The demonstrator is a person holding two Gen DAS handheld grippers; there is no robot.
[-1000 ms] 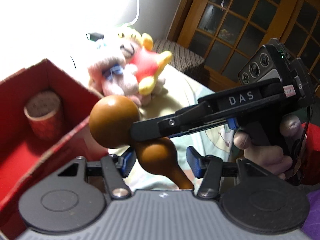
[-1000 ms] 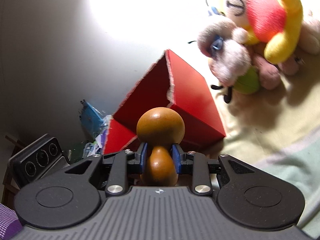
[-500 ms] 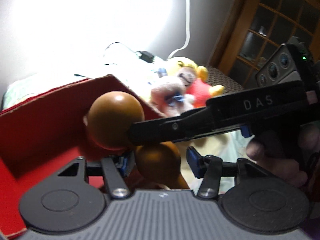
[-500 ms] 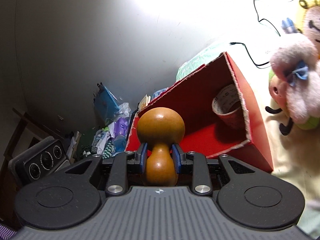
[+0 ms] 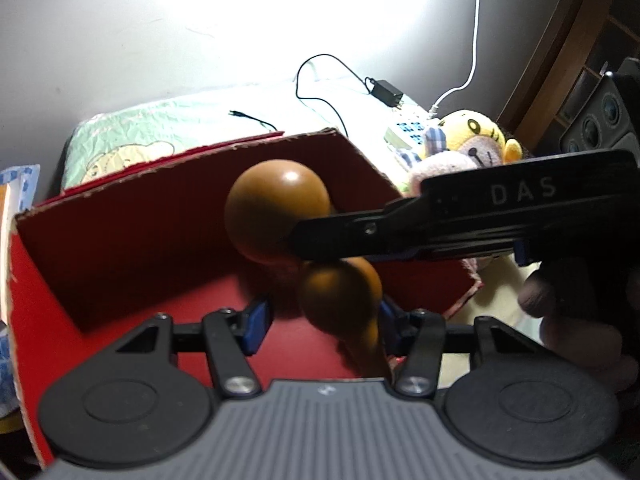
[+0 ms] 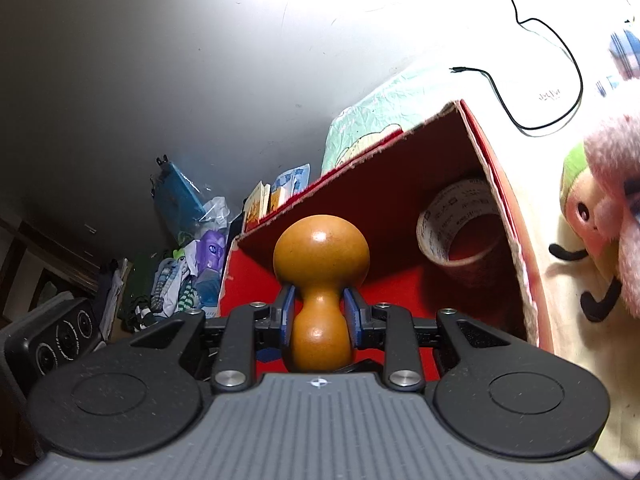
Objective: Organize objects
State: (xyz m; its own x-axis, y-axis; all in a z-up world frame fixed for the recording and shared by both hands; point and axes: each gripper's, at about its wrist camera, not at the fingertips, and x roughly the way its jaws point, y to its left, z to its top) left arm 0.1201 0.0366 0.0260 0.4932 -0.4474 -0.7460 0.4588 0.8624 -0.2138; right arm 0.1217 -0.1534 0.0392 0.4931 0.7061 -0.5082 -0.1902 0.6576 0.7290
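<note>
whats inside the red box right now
A tape roll lies in the red box's far corner. The right gripper holds a gourd over the red floor. The near floor is hidden behind the grippers.

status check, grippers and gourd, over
Right gripper shut on gourd waist, over red box. Left gripper open, gourd bottom between its pads. Tape roll in box corner, apart.

Each black gripper (image 6: 318,318) has blue pads (image 6: 287,316), silver screws, ribbed grey housing, and "DAS" lettering.
</note>
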